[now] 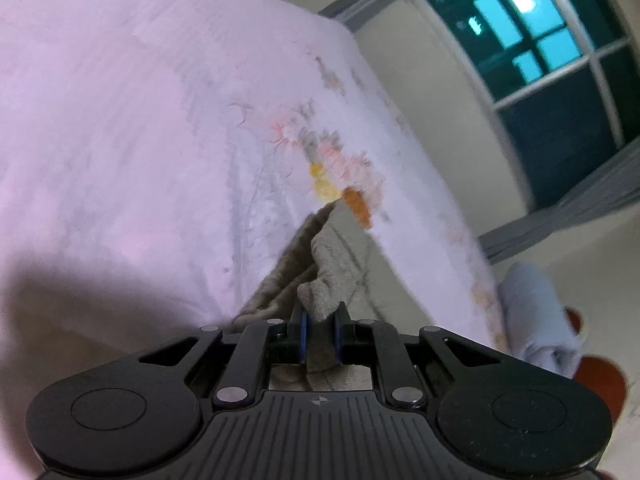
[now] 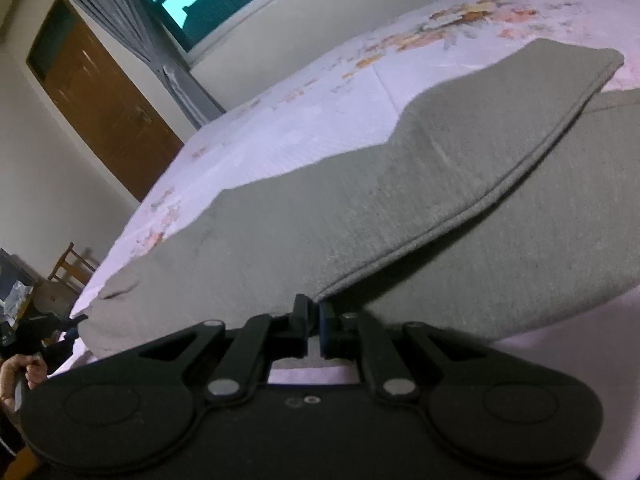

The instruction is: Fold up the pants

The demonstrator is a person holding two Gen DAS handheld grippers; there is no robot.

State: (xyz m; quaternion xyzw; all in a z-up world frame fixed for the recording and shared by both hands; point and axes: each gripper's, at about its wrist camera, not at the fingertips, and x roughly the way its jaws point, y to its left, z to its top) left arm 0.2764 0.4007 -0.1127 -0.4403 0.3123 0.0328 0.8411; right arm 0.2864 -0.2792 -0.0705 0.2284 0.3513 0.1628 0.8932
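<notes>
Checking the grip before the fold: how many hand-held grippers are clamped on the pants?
2: the left hand-held gripper pinches a bunched edge of the pants; the right hand-held gripper is shut on their near edge.

The grey-green knit pants point(image 2: 360, 208) lie spread on a floral white bed sheet point(image 2: 280, 128), one leg folded over the other with a corded seam along its edge. In the left wrist view a bunched fold of the fabric sticks up, wrinkled.

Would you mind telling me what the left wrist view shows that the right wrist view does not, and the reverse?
Left wrist only: the left gripper shut on a bunched fold of the grey pants, and a rolled pale cloth. Right wrist only: the right gripper shut at the pants' edge, the pants spread flat, a brown door, a wooden chair. Both: the floral bedsheet and the window.
</notes>
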